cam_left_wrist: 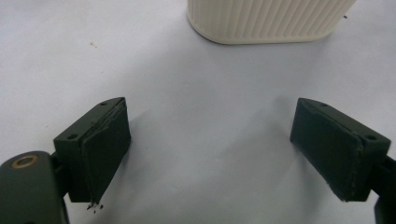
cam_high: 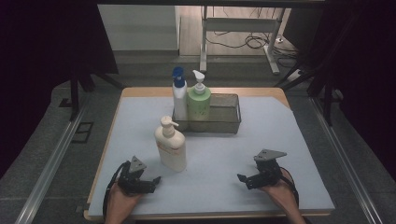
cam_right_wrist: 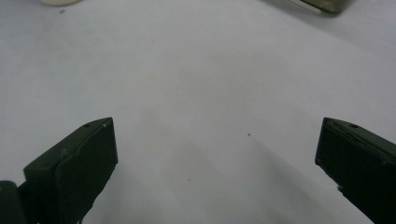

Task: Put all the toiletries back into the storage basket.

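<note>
Fingers of the left gripper (cam_high: pixel 150 181) and right gripper (cam_high: pixel 246 179) are gaping wide, empty, while the cream ribbed plastic pump bottle (cam_high: pixel 171 144) is standing just ahead of the left one, blocking the grey mesh metal basket (cam_high: pixel 224 122).

Left gripper (cam_high: pixel 154 181), right gripper (cam_high: pixel 243 179): jaws wide apart.

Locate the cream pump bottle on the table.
In the high view the cream pump bottle stands upright on the mat, left of centre, in front of the mesh basket and just beyond the left gripper.
</note>
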### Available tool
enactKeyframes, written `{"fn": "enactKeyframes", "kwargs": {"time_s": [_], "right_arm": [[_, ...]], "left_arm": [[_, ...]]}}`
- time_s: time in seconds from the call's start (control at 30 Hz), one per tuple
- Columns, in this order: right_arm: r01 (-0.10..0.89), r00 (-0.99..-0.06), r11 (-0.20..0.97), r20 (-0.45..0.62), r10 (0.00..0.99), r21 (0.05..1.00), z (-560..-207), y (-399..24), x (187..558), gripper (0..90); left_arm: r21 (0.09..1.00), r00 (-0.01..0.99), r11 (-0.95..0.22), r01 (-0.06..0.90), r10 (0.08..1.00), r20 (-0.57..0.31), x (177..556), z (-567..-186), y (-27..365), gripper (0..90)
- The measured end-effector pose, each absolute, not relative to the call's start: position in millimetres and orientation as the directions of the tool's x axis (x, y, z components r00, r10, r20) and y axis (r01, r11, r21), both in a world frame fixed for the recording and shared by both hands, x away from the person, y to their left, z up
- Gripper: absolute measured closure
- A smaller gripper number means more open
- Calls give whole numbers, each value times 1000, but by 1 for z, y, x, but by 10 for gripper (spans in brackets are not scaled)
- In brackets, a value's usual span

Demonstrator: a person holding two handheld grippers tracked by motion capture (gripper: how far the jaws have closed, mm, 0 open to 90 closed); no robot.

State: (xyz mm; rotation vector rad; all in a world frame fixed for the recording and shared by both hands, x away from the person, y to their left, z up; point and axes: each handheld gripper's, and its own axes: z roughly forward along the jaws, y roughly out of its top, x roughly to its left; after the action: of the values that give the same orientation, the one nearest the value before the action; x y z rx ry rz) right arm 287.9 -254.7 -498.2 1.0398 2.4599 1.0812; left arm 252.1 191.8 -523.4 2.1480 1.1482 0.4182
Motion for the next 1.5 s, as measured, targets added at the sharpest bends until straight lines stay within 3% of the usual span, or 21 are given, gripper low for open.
{"fn": "enactKeyframes", "kwargs": {"time_s": [1.5], "right_arm": [[403,-837,479,102,537,780,-437,-162,305,0]], "left_arm": [[681,562,-397,616,826,-27,252,-523,192,121]]}}
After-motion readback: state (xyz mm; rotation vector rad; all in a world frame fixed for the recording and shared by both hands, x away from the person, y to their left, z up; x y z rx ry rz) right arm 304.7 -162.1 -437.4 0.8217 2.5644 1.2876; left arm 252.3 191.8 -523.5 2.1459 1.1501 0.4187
